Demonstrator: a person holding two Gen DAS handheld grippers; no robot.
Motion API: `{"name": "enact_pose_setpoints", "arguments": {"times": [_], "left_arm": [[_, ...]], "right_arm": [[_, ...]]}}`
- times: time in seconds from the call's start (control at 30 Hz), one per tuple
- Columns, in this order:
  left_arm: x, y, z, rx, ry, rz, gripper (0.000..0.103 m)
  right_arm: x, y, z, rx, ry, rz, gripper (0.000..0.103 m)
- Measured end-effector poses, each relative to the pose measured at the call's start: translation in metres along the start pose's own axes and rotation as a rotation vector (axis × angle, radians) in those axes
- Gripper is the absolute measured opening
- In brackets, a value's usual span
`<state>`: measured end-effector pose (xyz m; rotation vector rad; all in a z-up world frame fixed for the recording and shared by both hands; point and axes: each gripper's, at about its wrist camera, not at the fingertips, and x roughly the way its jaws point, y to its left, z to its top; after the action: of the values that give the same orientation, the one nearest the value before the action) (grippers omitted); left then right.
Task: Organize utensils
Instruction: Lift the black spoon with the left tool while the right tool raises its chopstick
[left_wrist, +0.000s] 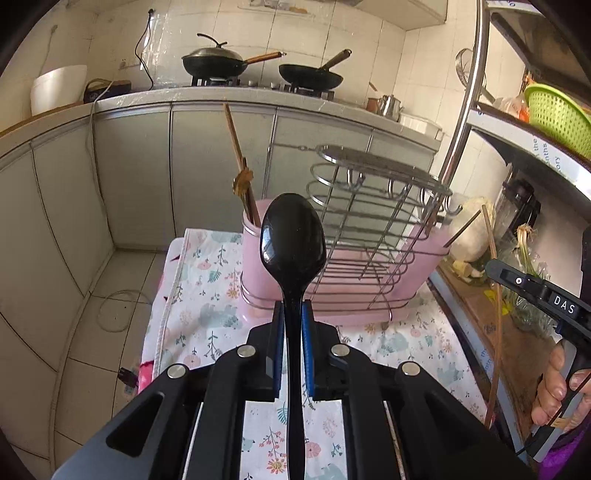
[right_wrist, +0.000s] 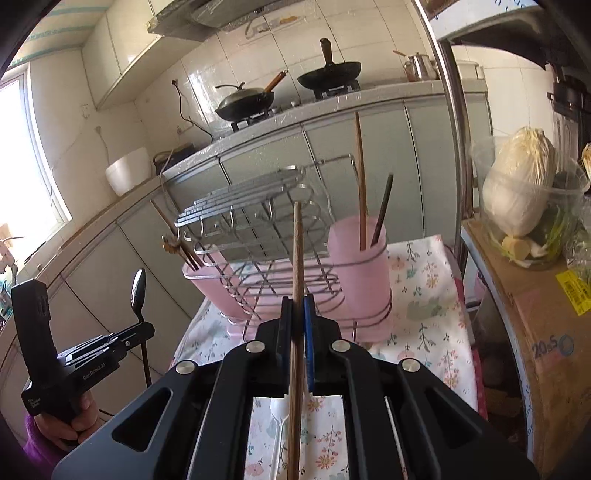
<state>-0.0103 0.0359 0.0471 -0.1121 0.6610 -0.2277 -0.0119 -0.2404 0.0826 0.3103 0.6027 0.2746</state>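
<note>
My left gripper (left_wrist: 293, 314) is shut on the handle of a black spoon (left_wrist: 293, 236), whose bowl stands upright in front of the pink utensil rack (left_wrist: 354, 266). My right gripper (right_wrist: 297, 308) is shut on a single wooden chopstick (right_wrist: 297, 240) that points up toward the same rack (right_wrist: 288, 295). The rack's left pink cup (right_wrist: 207, 280) holds brown chopsticks (left_wrist: 238, 162). Its right cup (right_wrist: 360, 266) holds a wooden chopstick and a dark one. In the right wrist view the left gripper (right_wrist: 142, 326) shows at lower left with the spoon (right_wrist: 137, 291). A white plastic spoon (right_wrist: 279, 421) lies on the cloth below.
The rack stands on a floral cloth (left_wrist: 207, 302) over a small table. A chrome wire frame (left_wrist: 373, 184) tops the rack. A cardboard box (right_wrist: 532, 317) with a bagged cabbage (right_wrist: 517, 192) sits on the right. Cabinets and a stove with two pans (left_wrist: 258, 64) lie behind.
</note>
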Motion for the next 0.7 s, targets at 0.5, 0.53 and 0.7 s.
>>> {"name": "enact_pose_setpoints", "arguments": {"times": [0.5, 0.53, 0.7], "left_arm": [[-0.049, 0.015, 0.072, -0.079, -0.354, -0.064, 0.008], [-0.047, 0.016, 0.077, -0.085, -0.372, -0.064, 0.008], [-0.028, 0.017, 0.097, -0.094, -0.444, -0.041, 0.008]], "right_arm": [[-0.026, 0.0, 0.073, -0.017, -0.329, 0.015, 0.007], [-0.024, 0.0, 0.076, -0.019, -0.345, 0.014, 0.007], [-0.015, 0.002, 0.09, -0.056, -0.422, -0.008, 0.007]]}}
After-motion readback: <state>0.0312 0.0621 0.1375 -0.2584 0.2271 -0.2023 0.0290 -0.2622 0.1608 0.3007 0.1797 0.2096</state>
